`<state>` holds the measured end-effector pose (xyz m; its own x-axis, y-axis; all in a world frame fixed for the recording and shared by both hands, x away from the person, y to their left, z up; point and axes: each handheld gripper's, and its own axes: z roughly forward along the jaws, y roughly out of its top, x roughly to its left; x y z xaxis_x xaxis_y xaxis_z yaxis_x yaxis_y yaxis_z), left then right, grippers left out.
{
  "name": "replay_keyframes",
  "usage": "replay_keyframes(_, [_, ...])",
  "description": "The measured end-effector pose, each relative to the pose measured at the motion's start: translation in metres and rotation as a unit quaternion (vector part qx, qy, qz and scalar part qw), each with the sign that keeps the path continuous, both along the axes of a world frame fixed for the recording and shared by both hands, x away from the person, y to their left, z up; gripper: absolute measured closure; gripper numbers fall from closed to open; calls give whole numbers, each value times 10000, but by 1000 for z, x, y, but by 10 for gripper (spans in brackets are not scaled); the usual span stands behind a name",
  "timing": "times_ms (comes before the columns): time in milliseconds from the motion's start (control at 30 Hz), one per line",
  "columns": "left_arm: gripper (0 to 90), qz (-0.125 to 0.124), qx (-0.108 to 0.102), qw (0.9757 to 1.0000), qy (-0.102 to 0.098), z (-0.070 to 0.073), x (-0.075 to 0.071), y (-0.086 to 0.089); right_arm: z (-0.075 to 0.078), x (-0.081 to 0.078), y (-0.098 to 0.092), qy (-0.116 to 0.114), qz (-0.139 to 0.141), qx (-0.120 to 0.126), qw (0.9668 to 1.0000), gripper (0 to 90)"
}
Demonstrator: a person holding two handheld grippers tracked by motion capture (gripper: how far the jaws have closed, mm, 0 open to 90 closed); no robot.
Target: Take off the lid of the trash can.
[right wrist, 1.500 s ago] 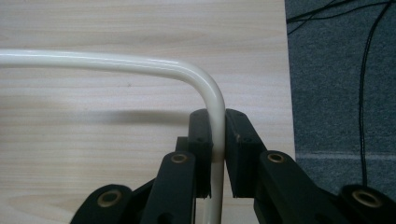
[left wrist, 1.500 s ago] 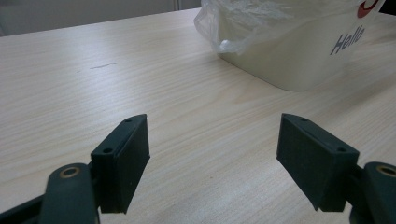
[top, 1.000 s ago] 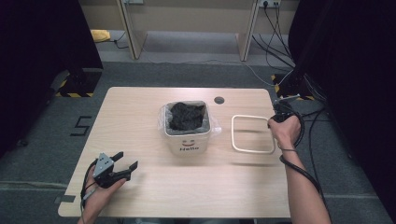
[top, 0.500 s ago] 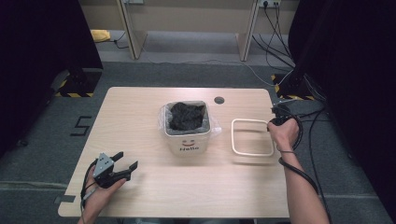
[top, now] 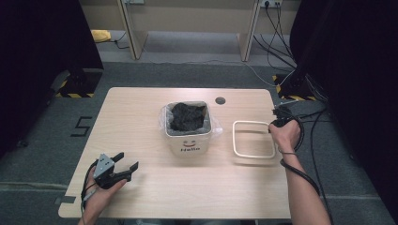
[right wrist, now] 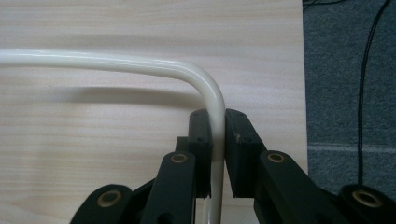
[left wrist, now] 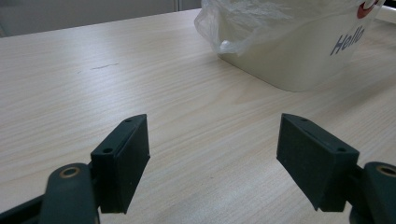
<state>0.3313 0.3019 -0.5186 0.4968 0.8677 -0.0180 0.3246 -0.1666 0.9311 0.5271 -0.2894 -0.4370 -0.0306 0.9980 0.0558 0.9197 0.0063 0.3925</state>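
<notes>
Little has moved since the earlier frame: the right gripper (top: 277, 123) and the white ring (top: 254, 139) it holds have shifted only slightly toward the right edge of the table (top: 141, 108), and the left gripper (top: 123, 168) stays put at lower left. From above, the ring lies right of centre beside the white bin (top: 188, 140), which is lined with a plastic bag and holds dark stuff.

Left gripper view: the jaws stand wide apart over bare wood, the bin (left wrist: 299, 60) at upper right.

Right gripper view: the jaws pinch the ring (right wrist: 212, 100) just below its rounded corner.
</notes>
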Motion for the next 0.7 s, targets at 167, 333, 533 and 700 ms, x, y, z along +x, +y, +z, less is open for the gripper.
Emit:
replay_keyframes(167, [249,-1,12,10000,0,0,0,0,-3,-2,-1,38,12,-3,10000,815])
replay_keyframes(333, [250,1,19,10000,2,0,0,0,-8,-4,-4,82,25,-5,10000,816])
replay_keyframes(533, [250,3,12,10000,-4,0,0,0,-14,-6,-5,139,28,-17,9999,816])
replay_keyframes(700, [250,0,10,10000,2,0,0,0,-17,-7,-5,165,40,-22,9999,815])
